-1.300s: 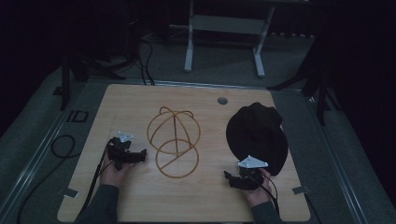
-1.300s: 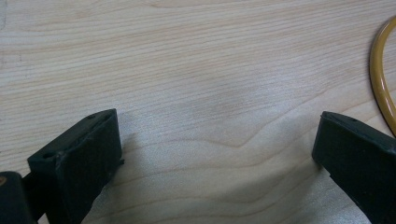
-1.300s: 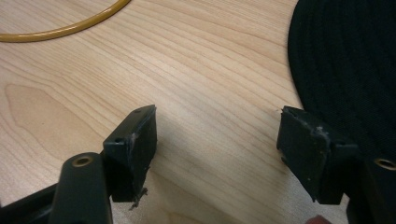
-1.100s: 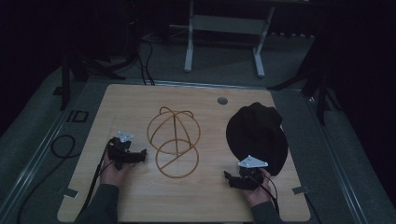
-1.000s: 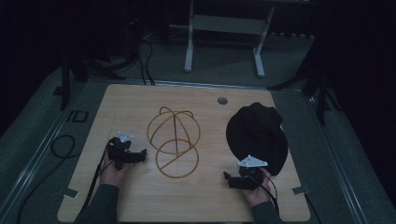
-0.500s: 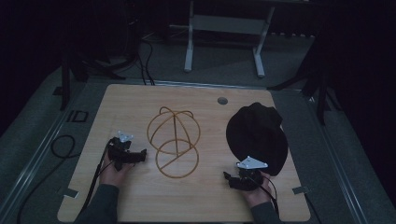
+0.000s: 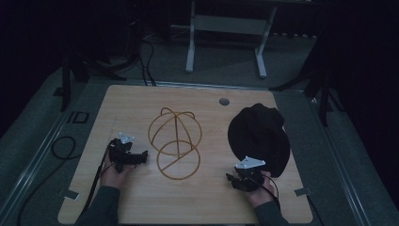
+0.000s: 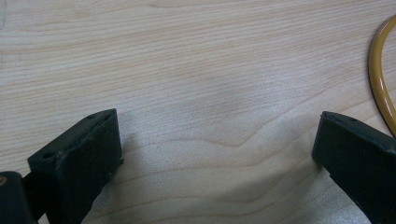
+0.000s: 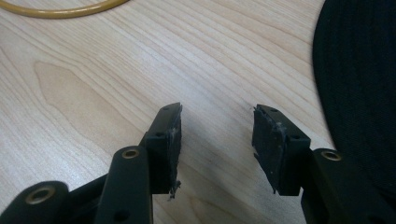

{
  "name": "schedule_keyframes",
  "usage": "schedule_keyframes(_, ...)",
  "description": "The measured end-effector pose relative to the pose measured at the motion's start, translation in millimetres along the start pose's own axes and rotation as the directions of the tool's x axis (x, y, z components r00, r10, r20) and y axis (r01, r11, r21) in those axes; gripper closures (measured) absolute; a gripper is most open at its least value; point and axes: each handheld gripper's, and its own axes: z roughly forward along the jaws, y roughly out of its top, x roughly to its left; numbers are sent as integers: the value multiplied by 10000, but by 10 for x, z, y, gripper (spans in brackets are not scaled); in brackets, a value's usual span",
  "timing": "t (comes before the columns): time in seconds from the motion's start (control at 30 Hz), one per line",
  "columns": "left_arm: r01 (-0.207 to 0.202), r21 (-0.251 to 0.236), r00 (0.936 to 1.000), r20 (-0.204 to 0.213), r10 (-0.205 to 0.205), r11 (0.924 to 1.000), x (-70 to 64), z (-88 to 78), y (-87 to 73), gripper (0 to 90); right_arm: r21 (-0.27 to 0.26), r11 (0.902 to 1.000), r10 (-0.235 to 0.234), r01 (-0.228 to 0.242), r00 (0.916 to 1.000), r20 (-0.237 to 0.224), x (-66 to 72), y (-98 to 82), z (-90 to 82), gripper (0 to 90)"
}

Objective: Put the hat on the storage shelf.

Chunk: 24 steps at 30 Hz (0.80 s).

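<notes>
The black round felt hat (image 7: 258,139) lies at the table's right side, just beside the right gripper (image 9: 217,135), whose jaws have just been closing with nothing between them, probably preparing to take the brim. The left gripper (image 8: 215,154) gapes wide over bare wood near the yellow wire hat stand (image 7: 175,143). The light wooden table (image 7: 141,103) stands on grey carpet in a dark room.

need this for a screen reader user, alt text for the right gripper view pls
The right gripper points down at a pale wooden table, its two black jaws apart with only bare wood between them; they have just been closing. A black hat lies along the right edge, and a curve of yellow wire stand shows top left.
</notes>
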Motion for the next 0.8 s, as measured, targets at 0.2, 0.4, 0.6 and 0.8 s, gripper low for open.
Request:
schedule_keyframes(0.2,-1,-1,10000,0,1,10000,-1,0,0,16,440,9972,-599,598,9982,24,25,48,-36,556)
schedule_keyframes(0.4,1,-5,10000,-2,-1,10000,-1,0,0,16,598,9941,-906,904,9959,0,2,110,-147,554)
schedule_keyframes(0.6,32,-27,10000,-1,-32,10000,-3,1,0,16,1085,9839,-1438,1424,9896,57,-19,207,-255,533)
schedule_keyframes(0.8,37,-28,10000,3,-37,10000,-3,1,0,15,1657,9659,-2000,1991,9797,-116,-56,270,-306,503)
